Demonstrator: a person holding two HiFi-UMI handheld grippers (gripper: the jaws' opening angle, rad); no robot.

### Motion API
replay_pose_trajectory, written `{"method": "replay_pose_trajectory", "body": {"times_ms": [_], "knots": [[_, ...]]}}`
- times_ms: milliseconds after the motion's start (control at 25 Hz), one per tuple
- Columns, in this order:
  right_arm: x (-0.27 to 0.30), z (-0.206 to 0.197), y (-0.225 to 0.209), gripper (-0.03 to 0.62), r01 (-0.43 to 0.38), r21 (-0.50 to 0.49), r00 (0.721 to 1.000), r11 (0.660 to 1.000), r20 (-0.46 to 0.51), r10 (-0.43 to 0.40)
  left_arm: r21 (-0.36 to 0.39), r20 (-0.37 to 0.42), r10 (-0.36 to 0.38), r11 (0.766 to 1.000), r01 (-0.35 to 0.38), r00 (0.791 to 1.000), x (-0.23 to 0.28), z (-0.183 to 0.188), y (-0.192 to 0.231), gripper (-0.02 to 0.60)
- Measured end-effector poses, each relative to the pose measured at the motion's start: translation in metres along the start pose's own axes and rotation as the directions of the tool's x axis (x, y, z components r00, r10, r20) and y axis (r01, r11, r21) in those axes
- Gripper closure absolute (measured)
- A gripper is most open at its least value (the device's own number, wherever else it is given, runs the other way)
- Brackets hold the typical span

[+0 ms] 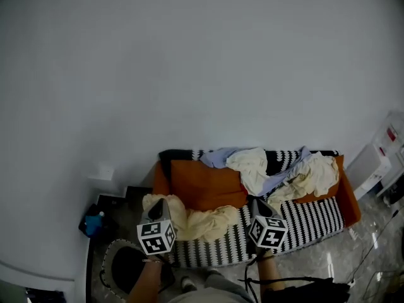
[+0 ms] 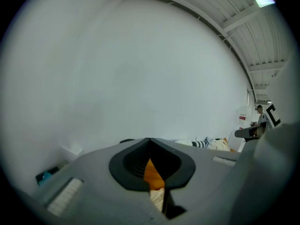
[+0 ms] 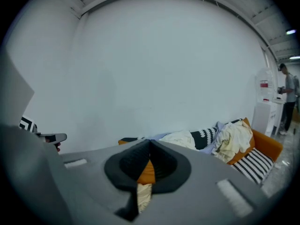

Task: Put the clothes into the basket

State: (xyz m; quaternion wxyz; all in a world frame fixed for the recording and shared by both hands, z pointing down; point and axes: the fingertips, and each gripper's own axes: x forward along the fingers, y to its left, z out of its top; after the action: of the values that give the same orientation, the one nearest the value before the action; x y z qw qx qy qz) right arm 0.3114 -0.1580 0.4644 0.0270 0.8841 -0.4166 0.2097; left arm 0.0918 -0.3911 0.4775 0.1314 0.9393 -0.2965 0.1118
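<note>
Several clothes lie on an orange sofa [image 1: 208, 185] with a black-and-white striped cover. A cream garment [image 1: 202, 223] is bunched on the seat's left part. Another cream one [image 1: 252, 169] and a lavender one [image 1: 218, 158] hang over the backrest, and a third cream heap [image 1: 315, 175] lies at the right end. A dark round basket [image 1: 108, 257] stands on the floor at the lower left. My left gripper [image 1: 156, 202] [image 2: 149, 139] hovers over the cream garment's left end, its jaws closed and empty. My right gripper [image 1: 255, 202] [image 3: 150, 140] is over the seat's middle, also shut on nothing.
A plain white wall fills the upper part of every view. A blue object [image 1: 93, 223] sits on a low dark stand left of the sofa. White cabinets [image 1: 369, 166] stand at the right, with a person [image 3: 289, 97] near them. A black cable [image 1: 372, 245] trails over the glossy floor.
</note>
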Motion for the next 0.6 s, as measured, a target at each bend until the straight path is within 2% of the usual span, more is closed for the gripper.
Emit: {"method": "replay_pose_trajectory", "body": {"times_ms": [120, 240, 400, 600], "knots": [[0.039, 0.002, 0.009, 0.591, -0.065, -0.032, 0.997, 0.997, -0.040, 0.064, -0.040, -0.022, 0.084, 0.996, -0.085, 0.996, 0.011, -0.009, 0.022, 0.586], [0.080, 0.015, 0.031, 0.591, -0.159, -0.080, 0.986, 0.984, -0.071, 0.154, -0.088, -0.027, 0.176, 0.980, -0.177, 0.984, 0.016, -0.005, 0.042, 0.586], [0.115, 0.019, 0.063, 0.591, -0.266, -0.118, 0.961, 0.957, -0.111, 0.254, -0.105, -0.034, 0.259, 0.959, -0.262, 0.965, 0.014, -0.003, 0.059, 0.586], [0.145, -0.007, 0.107, 0.591, -0.374, -0.103, 0.918, 0.922, -0.180, 0.353, -0.130, -0.065, 0.340, 0.929, -0.345, 0.938, 0.001, -0.023, 0.080, 0.586]]}}
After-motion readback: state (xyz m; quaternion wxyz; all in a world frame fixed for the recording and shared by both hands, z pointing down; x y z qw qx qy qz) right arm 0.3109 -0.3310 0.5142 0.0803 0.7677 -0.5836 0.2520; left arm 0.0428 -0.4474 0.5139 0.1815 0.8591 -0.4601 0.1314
